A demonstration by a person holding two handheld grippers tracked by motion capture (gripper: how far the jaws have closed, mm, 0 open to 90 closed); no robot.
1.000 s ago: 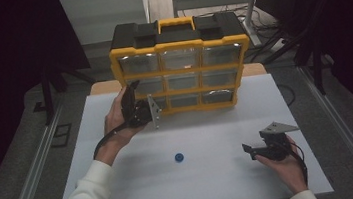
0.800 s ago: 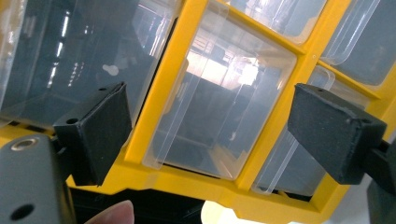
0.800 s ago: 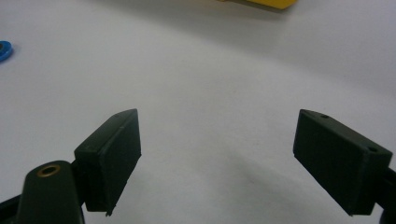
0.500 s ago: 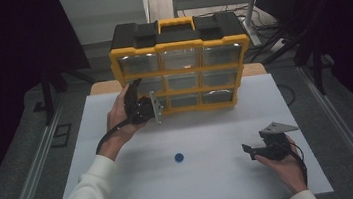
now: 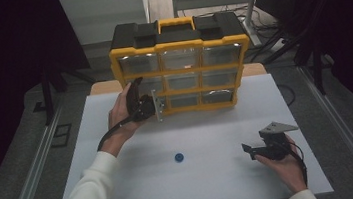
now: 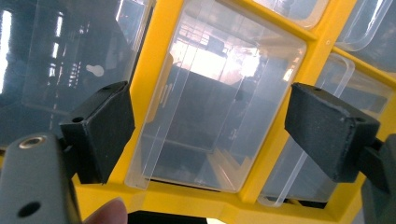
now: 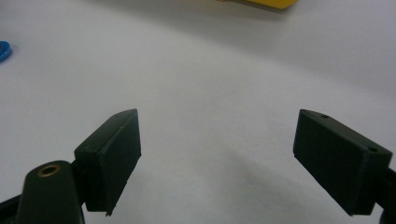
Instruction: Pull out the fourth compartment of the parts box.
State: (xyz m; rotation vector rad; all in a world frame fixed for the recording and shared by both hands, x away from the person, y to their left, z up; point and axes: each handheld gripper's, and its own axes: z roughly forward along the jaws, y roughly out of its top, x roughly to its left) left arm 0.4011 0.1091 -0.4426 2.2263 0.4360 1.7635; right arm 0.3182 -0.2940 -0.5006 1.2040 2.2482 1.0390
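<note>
The left gripper (image 6: 208, 135) has its matte black jaws spread wide around a clear, glossy plastic drawer (image 6: 219, 107) in the yellow-framed organizer (image 5: 181, 69), gripping nothing. A small round blue disc (image 5: 179, 157) lies on the smooth white table (image 5: 208, 131). The right gripper (image 7: 217, 158) rests agape, empty, over bare tabletop.

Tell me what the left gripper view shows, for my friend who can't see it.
The left gripper has its two black jaws wide open, right up against a clear plastic drawer in a yellow organiser. The drawer sits between the jaws, and they are not squeezing it. More clear drawers sit on either side, and a fingertip peeks in at the bottom.
</note>
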